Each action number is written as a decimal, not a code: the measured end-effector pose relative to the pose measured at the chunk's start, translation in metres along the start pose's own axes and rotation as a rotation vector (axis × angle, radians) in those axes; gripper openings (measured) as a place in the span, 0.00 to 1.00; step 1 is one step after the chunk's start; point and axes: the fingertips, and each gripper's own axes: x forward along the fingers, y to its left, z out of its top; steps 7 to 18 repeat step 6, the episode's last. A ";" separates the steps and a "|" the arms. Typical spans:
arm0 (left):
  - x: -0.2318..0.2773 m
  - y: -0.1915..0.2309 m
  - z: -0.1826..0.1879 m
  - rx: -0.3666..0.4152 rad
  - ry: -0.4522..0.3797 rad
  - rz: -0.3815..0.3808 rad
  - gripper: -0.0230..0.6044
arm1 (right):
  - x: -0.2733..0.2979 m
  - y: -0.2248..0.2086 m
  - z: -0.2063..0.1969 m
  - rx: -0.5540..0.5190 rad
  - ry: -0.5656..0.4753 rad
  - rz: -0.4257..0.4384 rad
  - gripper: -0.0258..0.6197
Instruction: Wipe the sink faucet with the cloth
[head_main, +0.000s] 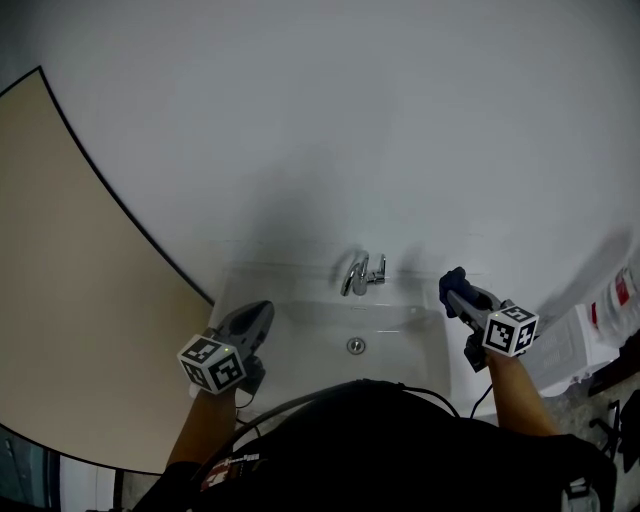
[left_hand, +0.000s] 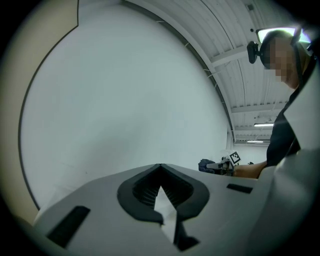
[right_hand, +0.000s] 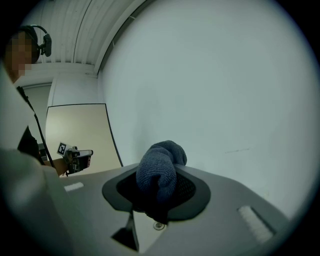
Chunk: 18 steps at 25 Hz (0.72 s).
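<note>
Cloth (right_hand: 159, 170) was pinched between right gripper (head_main: 458, 298) jaws, held over the right edge of the sink (head_main: 300, 312), near the faucet (head_main: 362, 275) but apart from it. Left gripper (head_main: 256, 320) jaws were pressed together, empty, over the sink's left edge.

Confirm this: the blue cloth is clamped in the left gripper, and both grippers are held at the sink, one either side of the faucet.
Not quite. The blue cloth is clamped in the right gripper, not the left gripper; the right gripper view shows it bunched between those jaws. The rest holds: both grippers are held at the sink, one either side of the faucet.
</note>
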 end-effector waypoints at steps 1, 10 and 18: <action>0.000 0.001 -0.001 -0.003 0.000 -0.001 0.02 | 0.001 0.001 -0.001 -0.002 0.004 0.000 0.22; 0.002 0.003 -0.002 -0.017 0.006 -0.007 0.02 | 0.002 0.002 0.000 -0.009 0.024 0.001 0.22; 0.002 0.003 -0.002 -0.017 0.006 -0.007 0.02 | 0.002 0.002 0.000 -0.009 0.024 0.001 0.22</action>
